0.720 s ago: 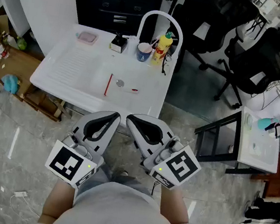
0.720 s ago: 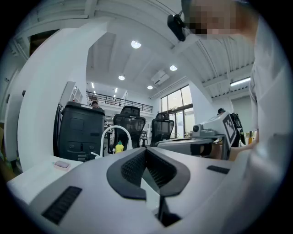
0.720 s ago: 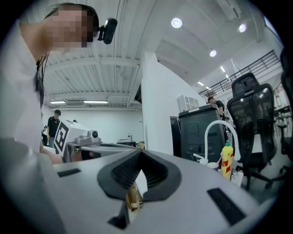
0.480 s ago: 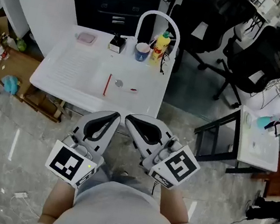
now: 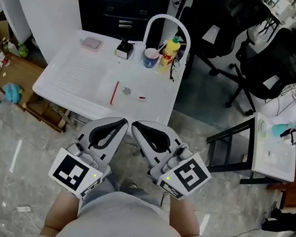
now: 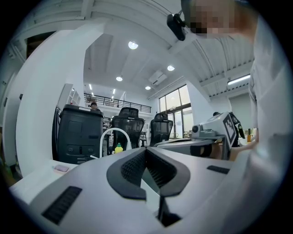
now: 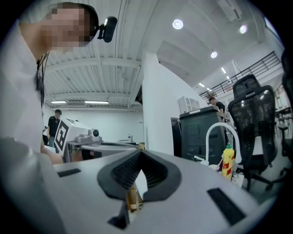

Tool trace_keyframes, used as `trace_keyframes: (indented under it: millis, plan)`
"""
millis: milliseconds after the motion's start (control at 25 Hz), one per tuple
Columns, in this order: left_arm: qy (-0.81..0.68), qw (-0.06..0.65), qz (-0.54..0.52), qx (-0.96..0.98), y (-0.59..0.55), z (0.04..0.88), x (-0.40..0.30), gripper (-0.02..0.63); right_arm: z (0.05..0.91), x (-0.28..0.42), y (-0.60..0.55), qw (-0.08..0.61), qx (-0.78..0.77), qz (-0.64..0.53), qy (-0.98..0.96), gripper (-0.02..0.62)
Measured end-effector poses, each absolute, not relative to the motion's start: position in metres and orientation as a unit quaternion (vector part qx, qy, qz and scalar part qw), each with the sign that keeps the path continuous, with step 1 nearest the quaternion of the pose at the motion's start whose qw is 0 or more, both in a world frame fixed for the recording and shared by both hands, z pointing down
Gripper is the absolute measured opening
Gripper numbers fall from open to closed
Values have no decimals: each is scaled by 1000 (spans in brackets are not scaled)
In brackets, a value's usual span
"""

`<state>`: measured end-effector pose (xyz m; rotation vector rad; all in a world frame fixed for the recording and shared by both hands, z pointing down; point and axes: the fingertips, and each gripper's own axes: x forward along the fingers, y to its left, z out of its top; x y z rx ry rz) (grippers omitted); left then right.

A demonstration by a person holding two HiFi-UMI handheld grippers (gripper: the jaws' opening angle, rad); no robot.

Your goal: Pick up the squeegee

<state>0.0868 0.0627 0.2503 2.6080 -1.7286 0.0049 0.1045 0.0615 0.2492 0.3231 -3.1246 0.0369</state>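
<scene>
The squeegee (image 5: 114,92), a thin red bar, lies flat in the middle of the white sink table (image 5: 69,81), seen only in the head view. Both grippers are held close to the person's body, short of the table's near edge and well away from the squeegee. My left gripper (image 5: 120,122) (image 6: 145,151) is shut with nothing between its pads. My right gripper (image 5: 138,125) (image 7: 139,153) is beside it, also shut and empty. Their tips nearly touch each other.
A white arched faucet (image 5: 170,25), a yellow bottle (image 5: 171,48), a blue cup (image 5: 151,58), a dark small item (image 5: 124,48) and a pink dish (image 5: 92,43) stand along the table's back edge. Black office chairs (image 5: 277,58) are at the right, a second white table (image 5: 275,152) further right.
</scene>
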Motion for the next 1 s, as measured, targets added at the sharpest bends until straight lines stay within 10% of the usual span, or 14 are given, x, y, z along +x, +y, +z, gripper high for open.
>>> trace_keyframes:
  millis: [1000]
  plan:
    - [-508,25,1,861,0,262,3,9,265,29,-5,17,176,48,-983,9]
